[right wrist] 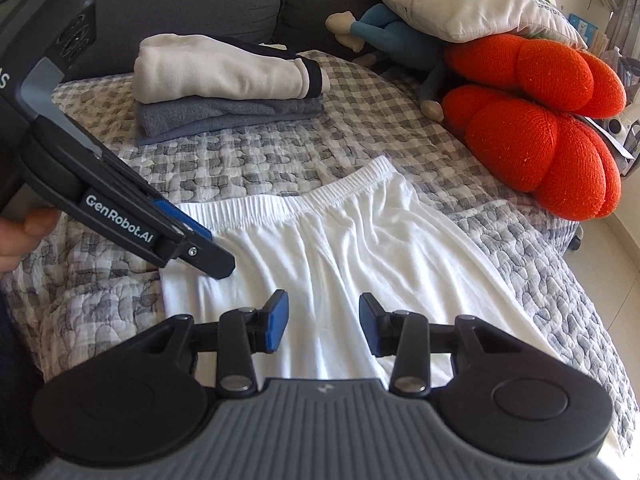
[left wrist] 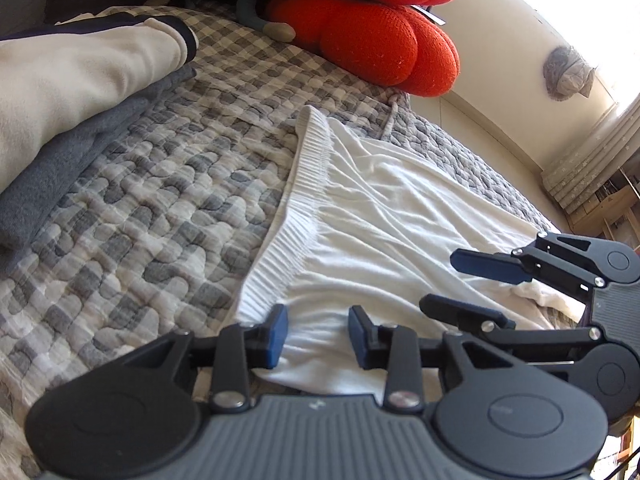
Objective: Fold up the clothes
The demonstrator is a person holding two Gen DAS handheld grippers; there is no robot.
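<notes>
A white garment [left wrist: 380,220] with a ribbed elastic waistband [left wrist: 296,208] lies spread flat on the checked quilt [left wrist: 160,200]. My left gripper [left wrist: 318,336] stands open just over the garment's near edge, close to one end of the waistband, with nothing between its blue pads. The right gripper [left wrist: 440,280] hovers open over the cloth further right. In the right wrist view the white garment [right wrist: 340,248] fills the middle. My right gripper [right wrist: 324,322] is open above it, and the left gripper [right wrist: 212,250] comes in from the left by the waistband [right wrist: 300,200].
A folded stack sits at the back left: a cream garment [right wrist: 224,68] on a grey one [right wrist: 228,114]. A red knitted cushion [right wrist: 540,120], a white pillow [right wrist: 460,0] and a blue doll [right wrist: 384,28] lie at the back right. A hand [right wrist: 24,236] holds the left gripper.
</notes>
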